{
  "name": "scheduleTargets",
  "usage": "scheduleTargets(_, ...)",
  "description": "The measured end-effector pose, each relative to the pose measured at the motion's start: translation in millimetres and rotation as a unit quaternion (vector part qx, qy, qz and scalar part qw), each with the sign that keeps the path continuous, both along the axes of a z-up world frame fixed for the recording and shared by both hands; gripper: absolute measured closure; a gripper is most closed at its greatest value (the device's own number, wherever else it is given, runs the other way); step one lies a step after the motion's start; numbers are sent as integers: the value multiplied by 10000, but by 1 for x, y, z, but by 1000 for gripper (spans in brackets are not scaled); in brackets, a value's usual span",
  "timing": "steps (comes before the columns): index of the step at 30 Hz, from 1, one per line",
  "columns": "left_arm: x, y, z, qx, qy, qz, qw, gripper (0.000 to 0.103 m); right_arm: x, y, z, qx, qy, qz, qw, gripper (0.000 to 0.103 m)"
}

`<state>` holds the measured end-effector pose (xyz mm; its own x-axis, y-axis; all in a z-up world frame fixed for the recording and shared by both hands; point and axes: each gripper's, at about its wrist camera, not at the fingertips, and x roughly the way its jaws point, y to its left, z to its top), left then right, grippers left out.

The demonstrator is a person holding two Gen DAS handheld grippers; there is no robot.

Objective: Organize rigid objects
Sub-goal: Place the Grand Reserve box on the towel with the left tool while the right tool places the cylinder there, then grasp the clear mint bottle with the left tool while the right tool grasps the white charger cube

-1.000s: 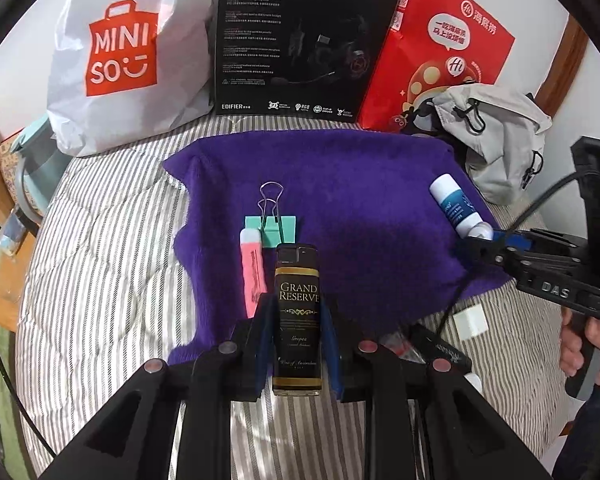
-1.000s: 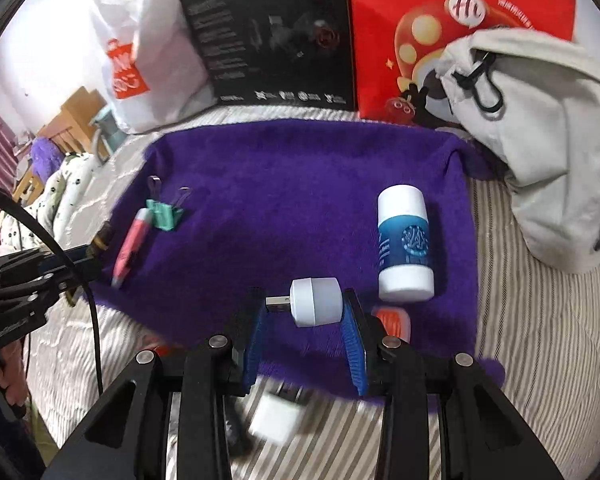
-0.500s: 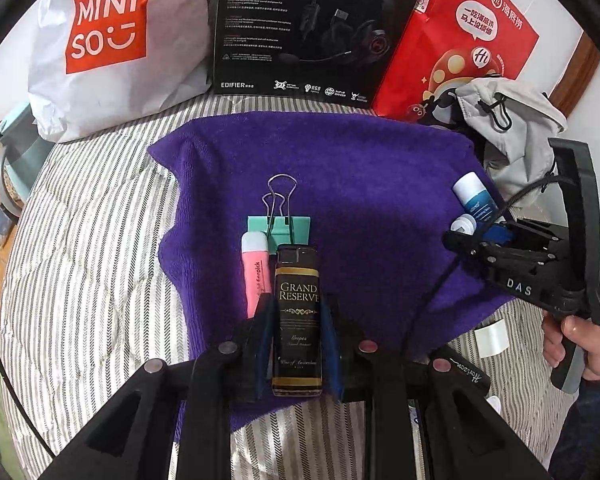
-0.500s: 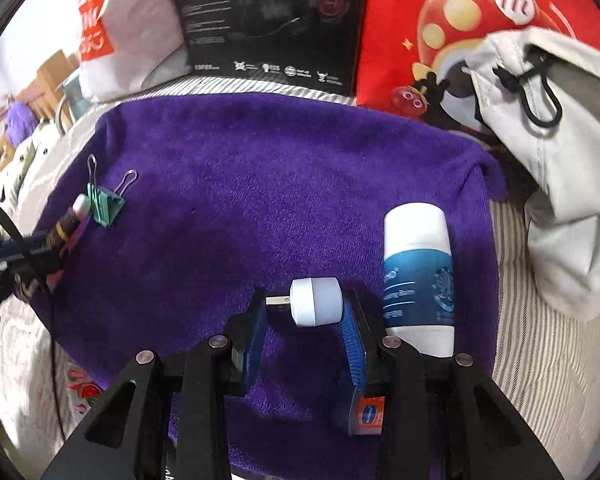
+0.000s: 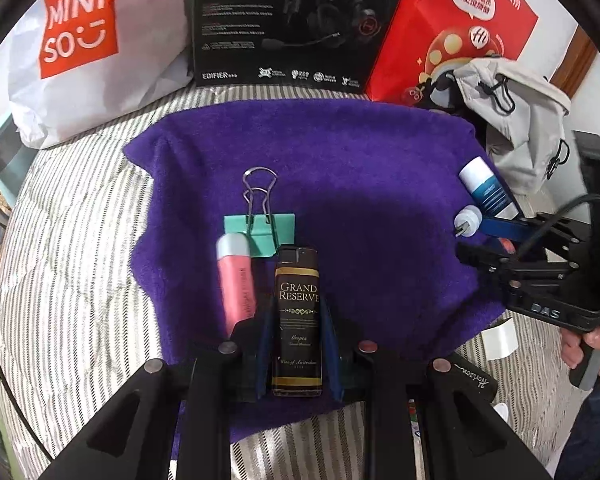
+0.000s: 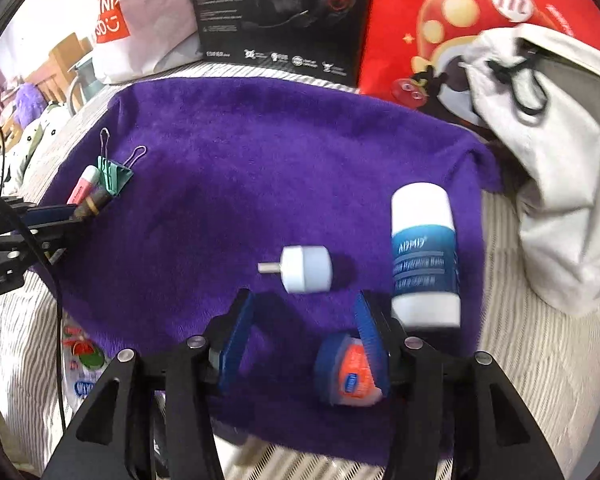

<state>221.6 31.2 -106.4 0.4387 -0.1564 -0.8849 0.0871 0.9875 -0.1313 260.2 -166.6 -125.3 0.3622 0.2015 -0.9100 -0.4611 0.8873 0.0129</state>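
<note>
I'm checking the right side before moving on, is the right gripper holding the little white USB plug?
No, the right gripper stands open and the white USB plug lies free on the purple towel ahead of its fingers.

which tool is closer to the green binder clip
Left. The left tool, shut on the Grand Reserve lighter, sits just short of the binder clip. The right tool is open across the purple towel, by the white plug.

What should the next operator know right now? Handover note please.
Left tongs: shut on the Grand Reserve lighter, beside the pink tube and green binder clip.
Right tongs: open; white USB plug lies free on the purple towel, next to the white-and-blue balm stick.
Left to do: set down the lighter; small orange-and-blue tin sits by the right finger.
</note>
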Motion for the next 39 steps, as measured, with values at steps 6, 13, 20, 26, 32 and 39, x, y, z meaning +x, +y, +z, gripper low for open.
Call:
scheduleTargets(6,4,-10,-9,233,29,-44,9997,81,-11,-22,16,442,29,-226,9988,51)
scheduleTargets(13,0,-12,-9,356,40,-62,9993,81,-29,-34,30,570,-43,-307,9979,51)
scheduleTargets(20,-10,-15,-8,307,75,-26,9995,62,-55,-48,41,721,-90,-371,9967,51)
scheduleTargets(26,-32,-10,15,255,2,211,9995,62,-86,-65,52,882,-110,-451,9950,51)
scheduleTargets(32,-66,-38,35,-53,-202,63,9998,43,-112,-82,59,1160,-135,-605,9913,46)
scheduleTargets(39,-74,-76,5,33,148,46,9999,43,-139,-94,51,1170,-15,-640,9911,46)
